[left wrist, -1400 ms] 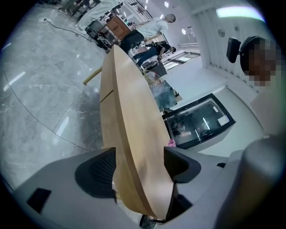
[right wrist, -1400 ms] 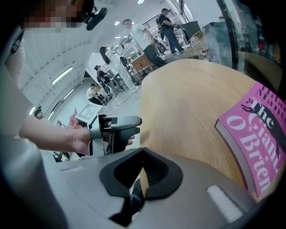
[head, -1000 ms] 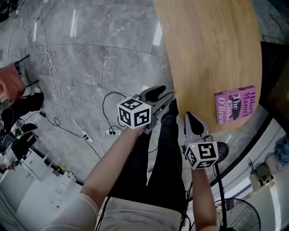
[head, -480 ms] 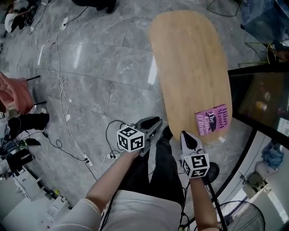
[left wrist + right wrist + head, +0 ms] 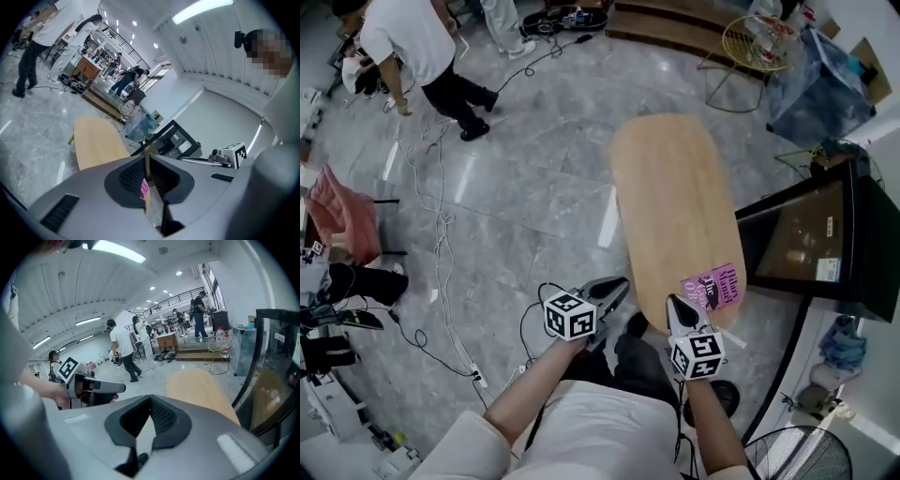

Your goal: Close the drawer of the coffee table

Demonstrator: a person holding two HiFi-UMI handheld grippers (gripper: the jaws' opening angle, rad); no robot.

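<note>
The oval wooden coffee table [image 5: 670,197] stands on the grey floor, far below both grippers, with a pink book [image 5: 712,286] at its near end. From above, no drawer shows under its top. My left gripper [image 5: 622,284] hangs over the floor just left of the table's near end. Its jaws have just been closing and now meet with nothing between them [image 5: 147,161]. My right gripper [image 5: 672,302] is held beside it above the table's near edge, its tips together [image 5: 151,398] and empty. The table top [image 5: 199,385] lies ahead of both.
A dark glass cabinet [image 5: 806,239] stands right of the table. Cables [image 5: 441,244] trail over the floor at left, near a pink chair [image 5: 337,216]. A person in a white shirt [image 5: 422,47] walks at the far left. A fan [image 5: 802,450] sits at bottom right.
Both grippers and the head camera have risen, so the table and book look smaller and farther below. The left jaws have closed. More of the room is in view.
</note>
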